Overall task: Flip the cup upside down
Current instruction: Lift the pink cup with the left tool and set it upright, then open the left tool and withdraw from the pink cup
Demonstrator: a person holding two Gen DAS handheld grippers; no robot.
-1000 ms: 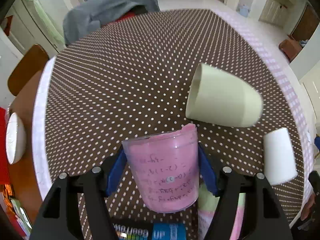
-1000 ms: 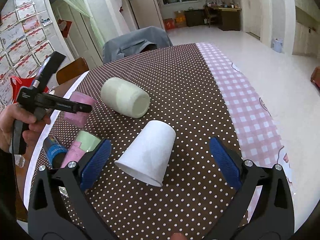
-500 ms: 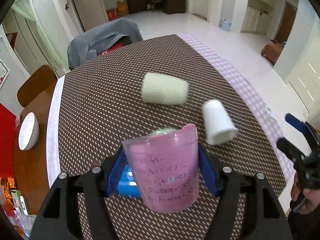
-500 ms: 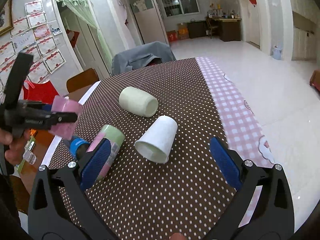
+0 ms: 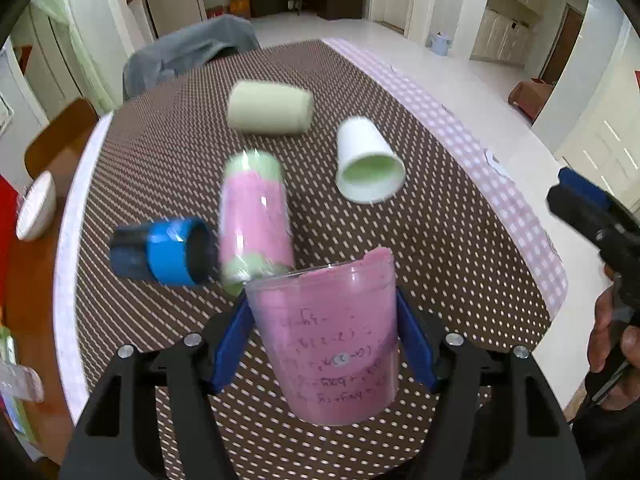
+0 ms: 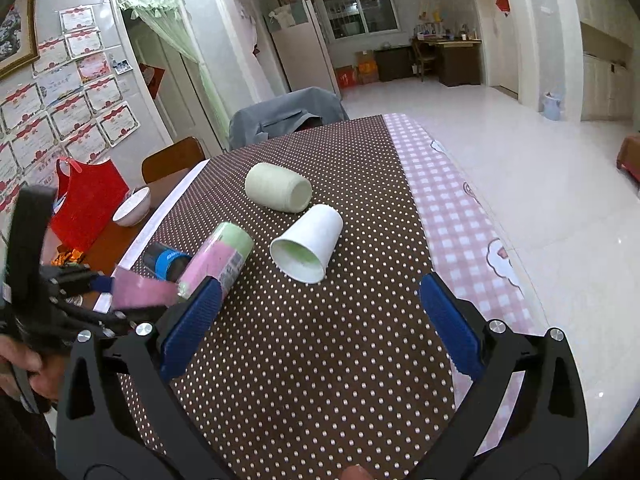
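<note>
Left gripper (image 5: 324, 344) clenched pink cup (image 5: 326, 340) aloft above table (image 5: 460, 264); right gripper (image 6: 320, 320) spread, empty. Flip apparently midway, setting down remained.

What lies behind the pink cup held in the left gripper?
Behind the pink cup in the left gripper lies a pink-and-green cup on its side, with a blue cup beside it. The pink cup covers the near end of the pink-and-green one.
</note>
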